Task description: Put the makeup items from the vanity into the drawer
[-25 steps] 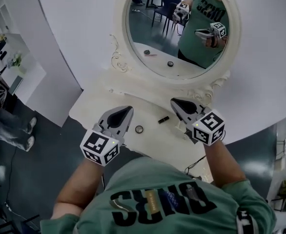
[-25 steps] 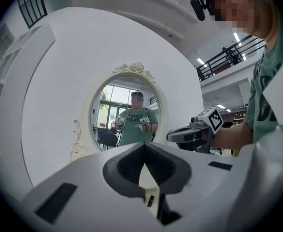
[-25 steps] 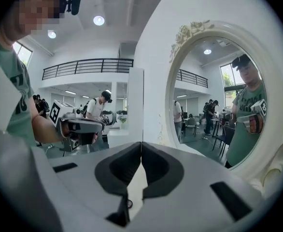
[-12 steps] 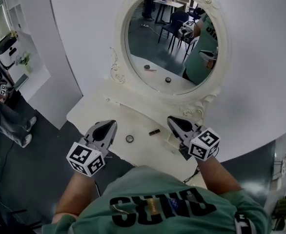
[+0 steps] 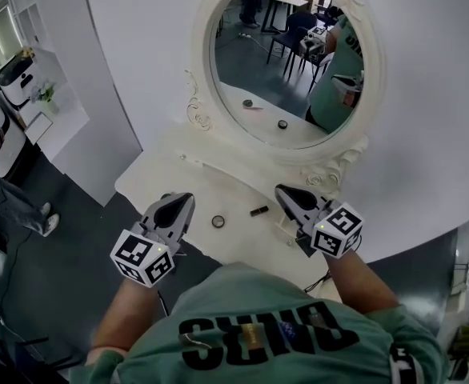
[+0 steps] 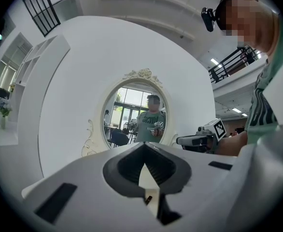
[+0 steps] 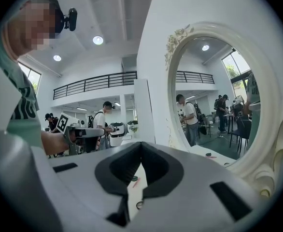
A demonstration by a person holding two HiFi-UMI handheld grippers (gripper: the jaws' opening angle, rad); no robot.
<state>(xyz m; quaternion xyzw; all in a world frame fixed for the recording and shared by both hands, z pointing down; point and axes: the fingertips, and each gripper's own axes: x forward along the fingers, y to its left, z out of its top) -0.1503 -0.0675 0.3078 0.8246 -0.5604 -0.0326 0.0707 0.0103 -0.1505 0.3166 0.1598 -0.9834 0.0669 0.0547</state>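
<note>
On the white vanity top lie a small round compact and a short dark lipstick tube, between my two grippers. My left gripper hovers just left of the compact, shut and holding nothing. My right gripper hovers just right of the tube, also shut and holding nothing. In the left gripper view the tube shows through the jaw cutout, under the gripper. The right gripper view shows the compact below the gripper. No drawer shows in any view.
An oval mirror in an ornate white frame stands at the back of the vanity. It reflects the person and small items on the top. A pink stick and another round item lie farther along. Dark floor lies left of the vanity; a person stands at far left.
Both grippers have stayed shut and hovering over the vanity's front. They sit slightly lower and farther left in the view than one second ago. The compact and tube have not moved.
</note>
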